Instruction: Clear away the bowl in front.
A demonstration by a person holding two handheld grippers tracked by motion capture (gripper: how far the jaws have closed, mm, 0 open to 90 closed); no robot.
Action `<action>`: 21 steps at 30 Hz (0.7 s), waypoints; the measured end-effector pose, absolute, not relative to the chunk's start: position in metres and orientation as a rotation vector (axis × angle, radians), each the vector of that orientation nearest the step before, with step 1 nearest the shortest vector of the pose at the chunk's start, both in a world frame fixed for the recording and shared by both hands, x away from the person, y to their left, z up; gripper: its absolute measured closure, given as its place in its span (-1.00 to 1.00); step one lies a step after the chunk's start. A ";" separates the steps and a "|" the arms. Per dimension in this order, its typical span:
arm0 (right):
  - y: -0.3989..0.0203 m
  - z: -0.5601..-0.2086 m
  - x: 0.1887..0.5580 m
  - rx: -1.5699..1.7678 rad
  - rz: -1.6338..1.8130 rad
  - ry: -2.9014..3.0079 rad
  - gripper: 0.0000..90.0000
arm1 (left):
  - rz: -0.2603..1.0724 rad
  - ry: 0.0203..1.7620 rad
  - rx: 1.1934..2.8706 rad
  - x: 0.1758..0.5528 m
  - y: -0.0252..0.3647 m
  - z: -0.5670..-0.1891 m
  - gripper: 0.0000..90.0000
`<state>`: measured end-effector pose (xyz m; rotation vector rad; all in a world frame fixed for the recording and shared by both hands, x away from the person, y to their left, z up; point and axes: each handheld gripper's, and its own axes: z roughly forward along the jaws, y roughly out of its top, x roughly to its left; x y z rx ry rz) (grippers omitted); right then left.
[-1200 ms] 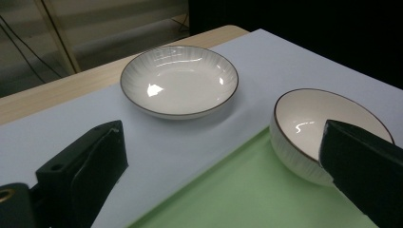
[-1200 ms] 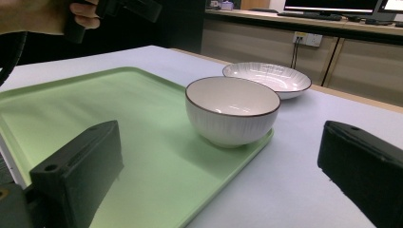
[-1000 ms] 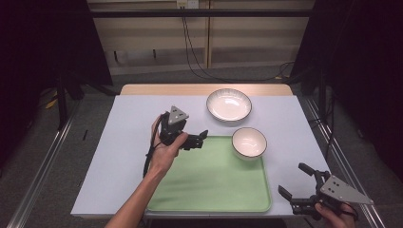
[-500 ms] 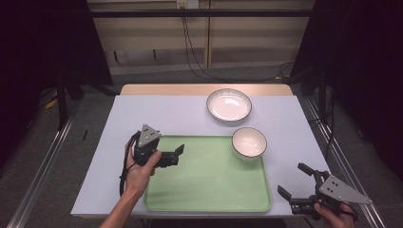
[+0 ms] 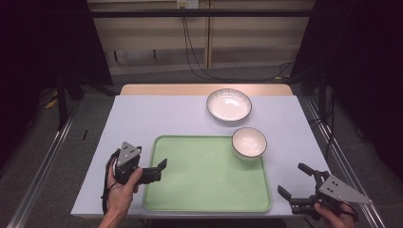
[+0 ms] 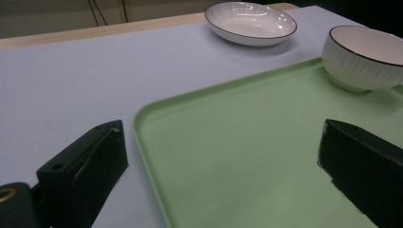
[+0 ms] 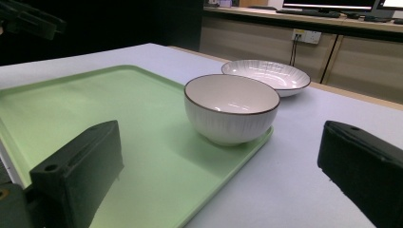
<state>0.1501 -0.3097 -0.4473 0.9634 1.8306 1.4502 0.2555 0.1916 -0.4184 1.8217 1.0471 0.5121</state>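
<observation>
A pale green tray [image 5: 204,190] lies on the near half of the white table. A small white bowl [image 5: 249,142] with a dark rim stands in the tray's far right corner. Beyond it, off the tray, rests a wider white plate [image 5: 229,105]. My left gripper [image 5: 160,171] hovers open at the tray's left edge with nothing in it; in the left gripper view its jaws [image 6: 221,142] straddle the tray rim [image 6: 142,123]. My right gripper [image 5: 292,179] is open and empty off the tray's near right corner, facing the bowl [image 7: 231,108] and plate [image 7: 266,76].
The table's front edge runs just below both hands. Metal rails [image 5: 43,166] flank the table on the floor. Cables [image 5: 190,52] hang against the cabinet front behind. Bare tabletop [image 5: 152,114] stretches at the far left.
My left gripper has pulled back from the table's middle toward the near left, ending at the tray's left edge. The right gripper, bowl and plate have not moved.
</observation>
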 end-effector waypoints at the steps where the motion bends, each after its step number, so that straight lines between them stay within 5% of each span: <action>1: -0.310 -0.447 0.150 0.959 1.450 1.830 -0.99 | 0.511 1.044 1.827 0.253 0.194 -0.418 -0.95; 21: -0.310 -0.447 0.149 0.965 1.440 1.829 -0.98 | 0.615 1.160 1.722 0.206 0.237 -0.433 -0.96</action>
